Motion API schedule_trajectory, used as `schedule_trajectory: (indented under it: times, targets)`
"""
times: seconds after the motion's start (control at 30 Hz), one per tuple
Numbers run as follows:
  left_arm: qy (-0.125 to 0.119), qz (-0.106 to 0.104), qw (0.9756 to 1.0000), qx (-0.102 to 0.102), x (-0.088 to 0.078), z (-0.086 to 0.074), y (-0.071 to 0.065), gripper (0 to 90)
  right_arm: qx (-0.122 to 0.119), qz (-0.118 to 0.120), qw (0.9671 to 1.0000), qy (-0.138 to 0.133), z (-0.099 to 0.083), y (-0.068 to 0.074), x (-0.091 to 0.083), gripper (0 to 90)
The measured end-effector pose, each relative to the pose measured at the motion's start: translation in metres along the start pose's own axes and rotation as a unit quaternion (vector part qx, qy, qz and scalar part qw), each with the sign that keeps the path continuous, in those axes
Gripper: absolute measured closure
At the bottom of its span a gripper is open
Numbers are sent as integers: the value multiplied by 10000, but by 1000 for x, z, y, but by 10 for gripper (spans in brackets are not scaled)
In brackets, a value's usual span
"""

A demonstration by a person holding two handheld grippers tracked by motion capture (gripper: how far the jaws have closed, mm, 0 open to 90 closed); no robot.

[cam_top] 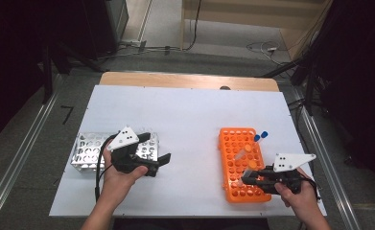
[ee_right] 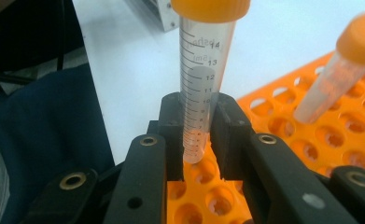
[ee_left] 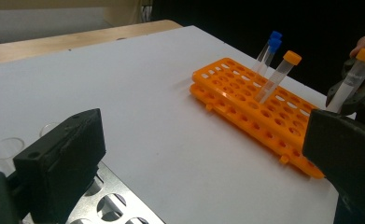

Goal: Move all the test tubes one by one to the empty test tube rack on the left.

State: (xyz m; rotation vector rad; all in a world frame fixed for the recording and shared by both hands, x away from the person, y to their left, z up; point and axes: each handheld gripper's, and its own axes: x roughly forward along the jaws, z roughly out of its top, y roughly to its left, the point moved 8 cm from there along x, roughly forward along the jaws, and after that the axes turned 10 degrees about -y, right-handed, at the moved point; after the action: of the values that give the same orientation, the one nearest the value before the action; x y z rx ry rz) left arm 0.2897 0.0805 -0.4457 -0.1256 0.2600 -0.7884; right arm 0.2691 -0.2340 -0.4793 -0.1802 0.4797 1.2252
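Observation:
An orange tube rack (cam_top: 233, 158) lies right of centre on the white table. Two blue-capped tubes (cam_top: 261, 137) and one orange-capped tube (cam_top: 245, 151) lean in its far holes. My right gripper (cam_top: 248, 181) is at the rack's near end, shut on another orange-capped tube (cam_top: 252, 165). In the right gripper view, the pads (ee_right: 171, 121) press on this clear graduated tube (ee_right: 201, 84), whose tip hangs just above the rack's holes (ee_right: 203, 191). My left gripper (cam_top: 156, 147) stands open with nothing between its fingers, over the right end of a metal rack (cam_top: 87, 151).
The metal rack (ee_left: 115, 205) holds clear uncapped tubes (ee_left: 5, 149) at its edge. Bare white table (cam_top: 190, 120) lies between the two racks. A wooden strip (cam_top: 185, 80) runs along the far edge, with floor and cables beyond.

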Motion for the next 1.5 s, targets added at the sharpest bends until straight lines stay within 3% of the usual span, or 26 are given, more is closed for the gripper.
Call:
schedule_trajectory:
  times: [0.4,1.13,1.37,1.5]
  targets:
    - [14,-207,9998,28,6,0,-15,0,161,-122,9992,-333,25,9,13,729]
    - [63,-735,9972,121,20,-1,-52,22,290,49,9992,-256,37,29,68,728]
    - [57,-987,9951,99,23,0,-63,80,307,84,9993,-217,40,35,81,728]
    - [120,-1211,9924,151,27,-2,-73,201,300,113,9993,-207,41,39,87,729]
